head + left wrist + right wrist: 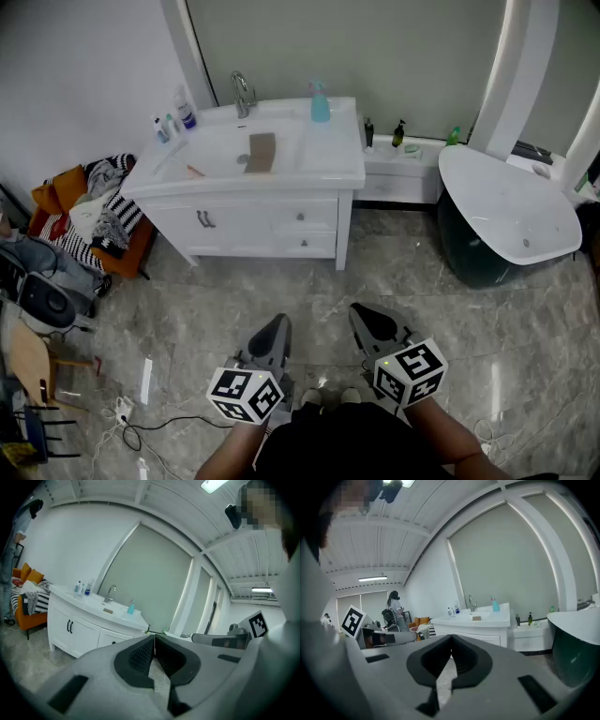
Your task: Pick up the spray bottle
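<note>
A light blue spray bottle point(320, 103) stands upright at the back right of the white vanity top point(328, 161), right of the faucet point(242, 94). The same spray bottle point(131, 607) point(495, 605) shows small and far off in both gripper views. My left gripper point(276, 330) point(154, 639) and right gripper point(367, 317) point(451, 639) hang low over the floor, well short of the vanity. Both have their jaws shut with nothing between them.
Small bottles point(174, 116) and a brown block point(262, 151) sit on the vanity. A bathtub point(511, 216) stands at the right, with bottles point(398, 134) on the ledge between. Clothes on an orange seat point(94, 216), gear and cables point(141, 427) lie at the left.
</note>
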`<state>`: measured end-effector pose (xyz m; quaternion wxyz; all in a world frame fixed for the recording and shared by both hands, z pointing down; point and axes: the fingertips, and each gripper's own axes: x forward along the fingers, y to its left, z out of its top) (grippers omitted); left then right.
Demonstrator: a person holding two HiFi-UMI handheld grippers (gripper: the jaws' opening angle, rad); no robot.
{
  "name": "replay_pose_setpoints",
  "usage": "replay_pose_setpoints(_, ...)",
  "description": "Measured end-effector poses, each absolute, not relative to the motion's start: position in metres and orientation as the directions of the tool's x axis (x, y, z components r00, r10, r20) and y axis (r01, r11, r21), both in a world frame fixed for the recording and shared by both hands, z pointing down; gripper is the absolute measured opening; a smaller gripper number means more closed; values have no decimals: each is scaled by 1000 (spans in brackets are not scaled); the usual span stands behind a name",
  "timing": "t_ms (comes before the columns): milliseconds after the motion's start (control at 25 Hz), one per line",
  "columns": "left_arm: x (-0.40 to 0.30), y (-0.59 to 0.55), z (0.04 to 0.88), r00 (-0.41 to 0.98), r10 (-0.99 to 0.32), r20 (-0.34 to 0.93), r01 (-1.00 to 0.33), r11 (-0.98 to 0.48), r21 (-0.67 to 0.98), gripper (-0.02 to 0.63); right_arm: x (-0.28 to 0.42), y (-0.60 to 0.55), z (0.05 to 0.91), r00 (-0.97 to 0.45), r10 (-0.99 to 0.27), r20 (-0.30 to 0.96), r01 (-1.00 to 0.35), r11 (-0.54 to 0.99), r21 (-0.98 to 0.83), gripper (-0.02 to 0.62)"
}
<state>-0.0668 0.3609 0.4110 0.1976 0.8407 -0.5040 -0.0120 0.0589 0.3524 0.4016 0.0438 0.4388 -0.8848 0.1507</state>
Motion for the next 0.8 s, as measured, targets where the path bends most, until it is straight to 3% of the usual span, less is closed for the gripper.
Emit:
replay_pose_setpoints(240, -59, 367, 412, 505, -844, 180, -836, -428, 343, 7, 60, 356, 399, -632, -754, 178, -767, 575, -284, 8)
replay_pose_setpoints(800, -85, 371, 425, 516, -832, 203, -829, -426, 363, 7, 23, 356, 421, -649, -715, 260, -759, 585, -285, 8)
